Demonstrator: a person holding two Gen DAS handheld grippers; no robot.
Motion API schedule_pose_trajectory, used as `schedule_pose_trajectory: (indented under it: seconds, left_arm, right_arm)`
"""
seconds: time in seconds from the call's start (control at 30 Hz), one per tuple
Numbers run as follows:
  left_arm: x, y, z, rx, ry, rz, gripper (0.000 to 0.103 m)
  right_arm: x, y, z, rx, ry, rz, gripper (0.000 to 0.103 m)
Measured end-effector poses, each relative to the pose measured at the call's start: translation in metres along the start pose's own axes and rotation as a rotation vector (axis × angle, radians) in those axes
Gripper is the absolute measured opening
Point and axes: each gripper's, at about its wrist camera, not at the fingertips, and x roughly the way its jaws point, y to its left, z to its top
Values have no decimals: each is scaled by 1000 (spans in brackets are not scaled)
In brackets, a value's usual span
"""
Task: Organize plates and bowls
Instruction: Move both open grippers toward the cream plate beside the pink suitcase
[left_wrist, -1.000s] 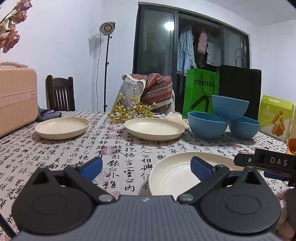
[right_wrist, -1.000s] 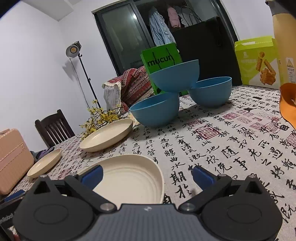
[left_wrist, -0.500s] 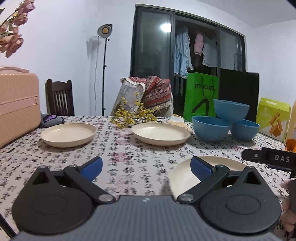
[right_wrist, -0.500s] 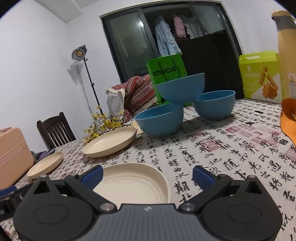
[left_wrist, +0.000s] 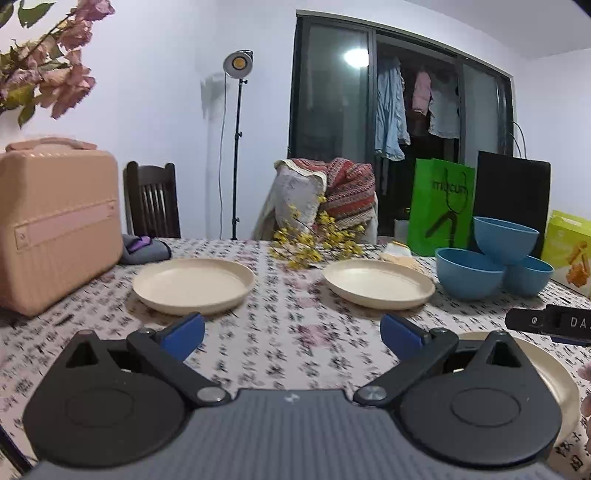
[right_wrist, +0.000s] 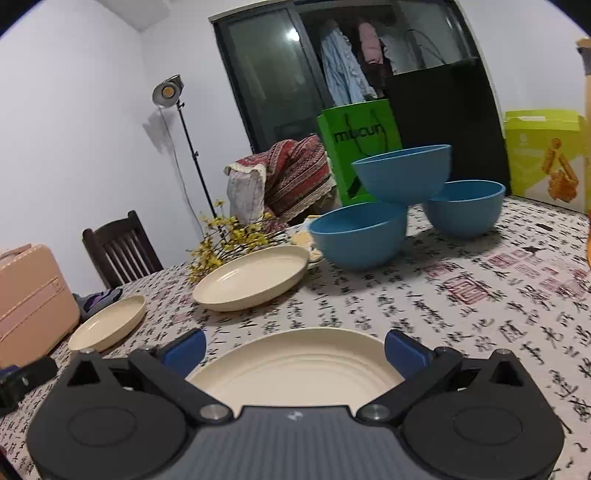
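Hovering low over the tabletop (right_wrist: 480, 295), we have both claws spread apart and holding nothing. Right claw (right_wrist: 294, 349) frames the near plate (right_wrist: 295, 363); left claw (left_wrist: 292, 334) points at bare cloth between the left plate (left_wrist: 192, 284) and the middle plate (left_wrist: 376, 282).

Three blue bowls sit far right: the top bowl (right_wrist: 402, 173) is perched across the rims of the front bowl (right_wrist: 360, 236) and the rear bowl (right_wrist: 465, 206), tilted, not nested.

Risks as we judge them:
- Any knock to a lower bowl likely tips the perched one off.
- Plate rims are low and smooth, so a shallow pinch may slip.
- Yellow flowers (left_wrist: 314, 240) lie just beside the middle plate and could snag.
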Motion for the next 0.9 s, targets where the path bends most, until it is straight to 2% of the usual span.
schedule_pose_trajectory:
  seconds: [0.3, 0.53, 0.9]
  left_arm:
    - [11, 31, 25, -14, 3, 32, 103]
    - [29, 57, 48, -84, 46, 26, 103]
    - [60, 80, 67, -108, 96, 38, 103]
  right_arm:
    - [15, 42, 14, -43, 4, 9, 103]
    - [34, 77, 30, -36, 43, 38, 103]
    - [66, 139, 45, -102, 87, 82, 103]
